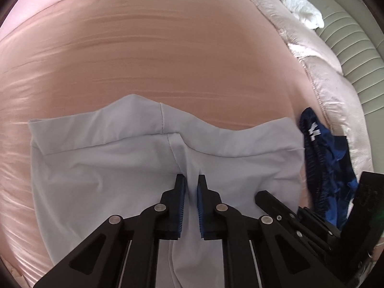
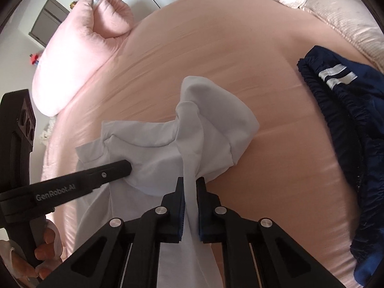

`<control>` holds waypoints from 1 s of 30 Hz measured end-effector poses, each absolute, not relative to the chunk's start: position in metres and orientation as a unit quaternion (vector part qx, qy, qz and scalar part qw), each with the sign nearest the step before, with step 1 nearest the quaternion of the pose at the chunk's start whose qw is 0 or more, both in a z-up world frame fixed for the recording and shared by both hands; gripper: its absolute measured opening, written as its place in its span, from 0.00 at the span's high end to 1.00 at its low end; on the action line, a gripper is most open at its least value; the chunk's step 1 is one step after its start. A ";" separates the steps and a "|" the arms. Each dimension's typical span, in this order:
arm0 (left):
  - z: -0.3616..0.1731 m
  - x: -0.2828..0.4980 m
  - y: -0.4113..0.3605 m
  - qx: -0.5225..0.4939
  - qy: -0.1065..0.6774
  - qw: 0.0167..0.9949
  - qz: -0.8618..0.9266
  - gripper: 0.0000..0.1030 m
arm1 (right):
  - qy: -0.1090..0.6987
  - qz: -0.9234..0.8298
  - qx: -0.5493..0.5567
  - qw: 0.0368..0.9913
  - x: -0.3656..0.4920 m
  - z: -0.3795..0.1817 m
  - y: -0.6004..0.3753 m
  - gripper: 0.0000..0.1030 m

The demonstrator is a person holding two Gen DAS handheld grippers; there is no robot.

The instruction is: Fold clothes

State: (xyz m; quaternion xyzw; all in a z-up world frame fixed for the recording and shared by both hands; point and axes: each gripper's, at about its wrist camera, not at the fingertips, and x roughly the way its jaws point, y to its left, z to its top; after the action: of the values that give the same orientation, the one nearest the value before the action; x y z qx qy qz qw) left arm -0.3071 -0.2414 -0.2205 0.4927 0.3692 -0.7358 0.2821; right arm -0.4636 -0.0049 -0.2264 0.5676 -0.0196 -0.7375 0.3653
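Note:
A pale grey-white garment (image 1: 108,168) lies on the pink bed sheet (image 1: 168,48), its hemmed edge toward the far side. My left gripper (image 1: 191,183) points steeply down and is shut on a raised fold near the garment's middle seam. The right gripper (image 2: 190,183) is shut on another pinched ridge of the same garment (image 2: 216,129), which bunches up ahead of it. In the right wrist view, a black finger (image 2: 115,169) of the left gripper rests on the cloth at the left, held by a person's hand (image 2: 45,247).
Dark blue shorts (image 1: 321,158) with white stripes (image 2: 336,74) lie crumpled just right of the garment. A pink pillow (image 2: 79,60) sits at the far left, a beige quilt (image 1: 319,72) along the right edge. Beyond it are a white plush toy (image 1: 302,12) and ribbed grey-green upholstery (image 1: 348,43).

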 end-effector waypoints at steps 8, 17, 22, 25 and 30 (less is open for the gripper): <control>-0.195 -0.282 -0.254 0.459 0.407 0.258 -0.747 0.96 | -0.087 -0.719 0.560 0.403 -0.469 -0.217 0.012 0.93; -0.176 -0.268 -0.256 0.454 0.432 0.212 -0.750 0.96 | -0.077 -0.712 0.531 0.452 -0.452 -0.192 0.011 0.96; -0.193 -0.273 -0.263 0.482 0.453 0.216 -0.719 0.77 | -0.057 -0.723 0.518 0.453 -0.441 -0.178 0.013 0.96; -0.202 -0.276 -0.263 0.493 0.455 0.220 -0.708 0.44 | -0.099 -0.715 0.521 0.455 -0.443 -0.177 0.024 0.96; -0.212 -0.289 -0.260 0.505 0.437 0.229 -0.708 0.43 | -0.118 -0.714 0.530 0.442 -0.450 -0.181 0.027 0.96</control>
State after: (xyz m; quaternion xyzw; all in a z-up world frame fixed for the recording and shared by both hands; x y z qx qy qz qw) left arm -0.2890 -0.2597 -0.2119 0.5046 0.4373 -0.7084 0.2286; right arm -0.4498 0.0269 -0.1805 0.5301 -0.1178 -0.7140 0.4419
